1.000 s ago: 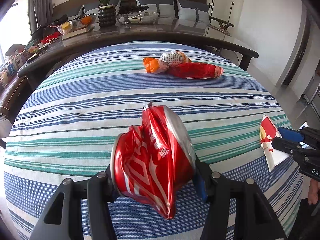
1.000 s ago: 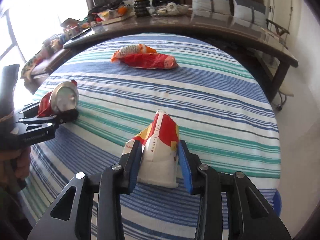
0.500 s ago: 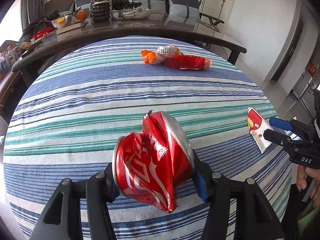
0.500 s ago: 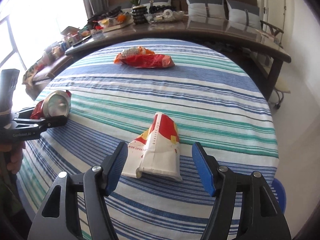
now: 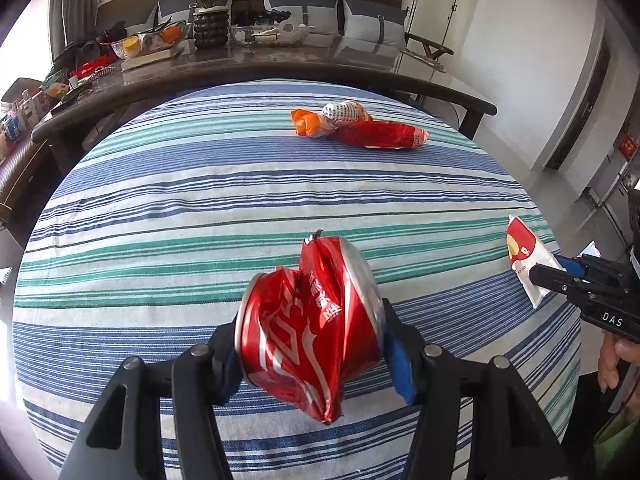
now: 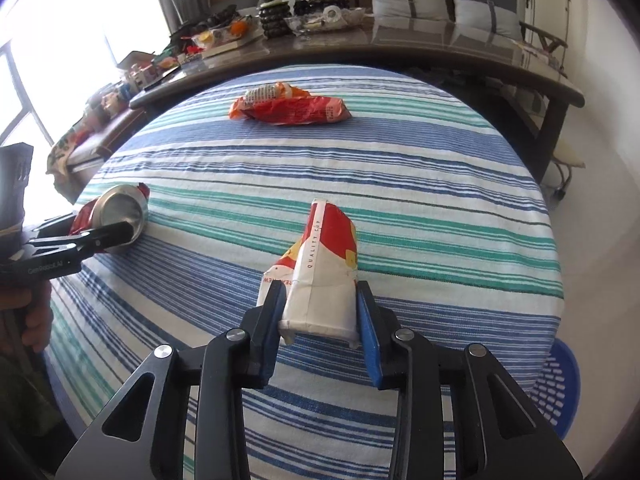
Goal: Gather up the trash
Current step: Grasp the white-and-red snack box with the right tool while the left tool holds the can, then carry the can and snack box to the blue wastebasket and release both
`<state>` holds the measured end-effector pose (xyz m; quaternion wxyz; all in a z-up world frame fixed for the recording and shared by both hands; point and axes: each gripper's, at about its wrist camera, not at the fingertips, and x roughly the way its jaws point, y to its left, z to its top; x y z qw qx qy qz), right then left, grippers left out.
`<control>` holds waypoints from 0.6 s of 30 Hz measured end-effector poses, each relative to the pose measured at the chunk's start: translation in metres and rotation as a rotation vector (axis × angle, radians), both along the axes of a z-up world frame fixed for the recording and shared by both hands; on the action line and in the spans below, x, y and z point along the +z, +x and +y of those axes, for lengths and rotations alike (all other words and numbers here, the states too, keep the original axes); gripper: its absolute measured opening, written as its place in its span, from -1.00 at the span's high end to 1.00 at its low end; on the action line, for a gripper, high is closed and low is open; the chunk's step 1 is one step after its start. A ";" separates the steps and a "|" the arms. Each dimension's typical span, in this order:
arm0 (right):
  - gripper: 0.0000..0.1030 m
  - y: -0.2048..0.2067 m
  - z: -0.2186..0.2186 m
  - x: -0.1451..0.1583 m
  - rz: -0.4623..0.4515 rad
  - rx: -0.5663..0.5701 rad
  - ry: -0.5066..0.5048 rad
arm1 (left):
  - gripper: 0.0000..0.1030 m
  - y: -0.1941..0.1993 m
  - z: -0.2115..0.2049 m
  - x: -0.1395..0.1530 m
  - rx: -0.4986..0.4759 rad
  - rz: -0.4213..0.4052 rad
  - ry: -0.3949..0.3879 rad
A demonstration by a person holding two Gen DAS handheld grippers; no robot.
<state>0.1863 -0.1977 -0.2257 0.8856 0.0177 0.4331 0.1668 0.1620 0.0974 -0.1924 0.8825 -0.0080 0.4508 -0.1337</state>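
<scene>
My left gripper is shut on a crushed red soda can and holds it above the striped tablecloth. My right gripper is closed on the end of a flattened red-and-white paper cup near the table's right edge. The cup also shows in the left wrist view, and the can in the right wrist view. A red snack wrapper and an orange wrapper lie together at the far side of the table.
A blue plastic basket stands on the floor beyond the table's right edge. A long dark table with a plant, bowls and clutter runs behind. A sofa with grey cushions lines the wall.
My right gripper opened around the paper cup half a second ago and has closed on it again. My left gripper keeps its hold on the can and has shifted slightly.
</scene>
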 end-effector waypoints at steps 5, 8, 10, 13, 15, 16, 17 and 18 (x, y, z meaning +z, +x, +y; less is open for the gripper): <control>0.32 -0.010 -0.015 0.008 -0.009 -0.024 0.063 | -0.15 -0.005 -0.018 0.010 -0.043 -0.010 -0.055; 0.32 -0.019 -0.031 0.012 -0.007 -0.049 0.086 | -0.15 -0.012 -0.047 0.018 -0.090 -0.006 -0.079; 0.32 -0.027 -0.048 0.016 -0.007 -0.073 0.103 | -0.15 -0.019 -0.073 0.025 -0.140 -0.019 -0.076; 0.32 -0.044 -0.082 0.022 -0.017 -0.136 0.101 | -0.15 -0.027 -0.116 0.035 -0.208 -0.028 -0.074; 0.32 -0.056 -0.110 0.024 -0.018 -0.188 0.082 | -0.15 -0.031 -0.146 0.039 -0.248 -0.020 -0.087; 0.31 -0.062 -0.124 0.025 -0.017 -0.215 0.070 | -0.15 -0.034 -0.163 0.041 -0.271 -0.013 -0.091; 0.31 -0.068 -0.139 0.025 -0.013 -0.242 0.058 | -0.15 -0.037 -0.180 0.043 -0.297 -0.007 -0.092; 0.31 -0.074 -0.154 0.025 -0.007 -0.265 0.047 | -0.15 -0.041 -0.198 0.044 -0.326 0.000 -0.092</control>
